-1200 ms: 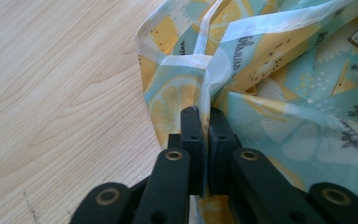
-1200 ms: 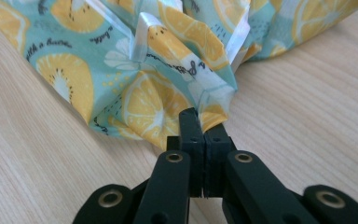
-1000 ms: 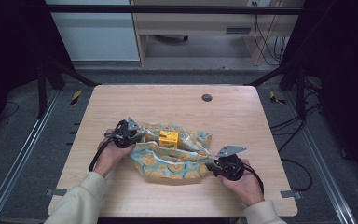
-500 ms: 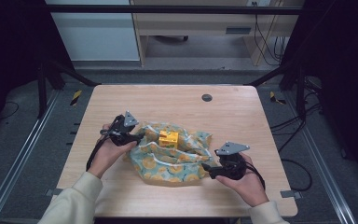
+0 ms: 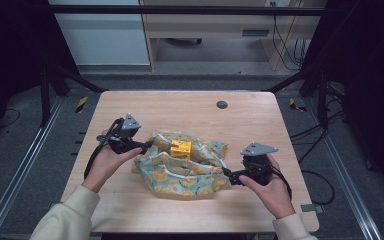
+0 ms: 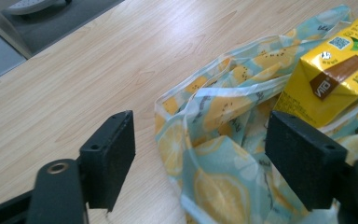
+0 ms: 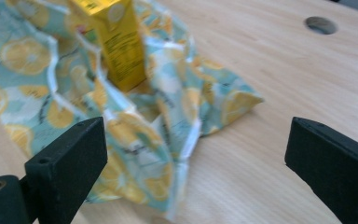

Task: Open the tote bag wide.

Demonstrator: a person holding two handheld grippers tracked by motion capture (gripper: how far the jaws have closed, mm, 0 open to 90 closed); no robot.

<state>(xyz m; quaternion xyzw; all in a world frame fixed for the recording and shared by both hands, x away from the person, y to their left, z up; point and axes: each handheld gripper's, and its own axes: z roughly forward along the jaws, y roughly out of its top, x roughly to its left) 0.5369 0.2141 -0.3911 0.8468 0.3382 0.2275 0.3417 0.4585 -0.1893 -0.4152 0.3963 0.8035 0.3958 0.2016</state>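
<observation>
A crumpled cloth bag [image 5: 185, 170] with a lemon print lies mid-table, and a yellow drink carton [image 5: 180, 148] stands in its folds. My left gripper [image 5: 147, 145] is at the bag's left edge, open; in the left gripper view its jaws straddle the bag's hem [image 6: 186, 116], with the carton [image 6: 335, 70] beyond the right jaw. My right gripper [image 5: 228, 175] is open at the bag's right side. In the right gripper view the wide-set jaws frame the cloth [image 7: 168, 121], and the carton [image 7: 114, 42] stands behind it. Nothing is clamped in either gripper.
The wooden table [image 5: 190, 107] has a round cable hole [image 5: 222, 104] at the back right, also seen in the right gripper view [image 7: 320, 24]. Bare wood surrounds the bag. Dark frame rails and cables run beside the table.
Both grippers have shifted slightly outward and away from me, left to the left and right to the right. The bag and carton stay where they were.
</observation>
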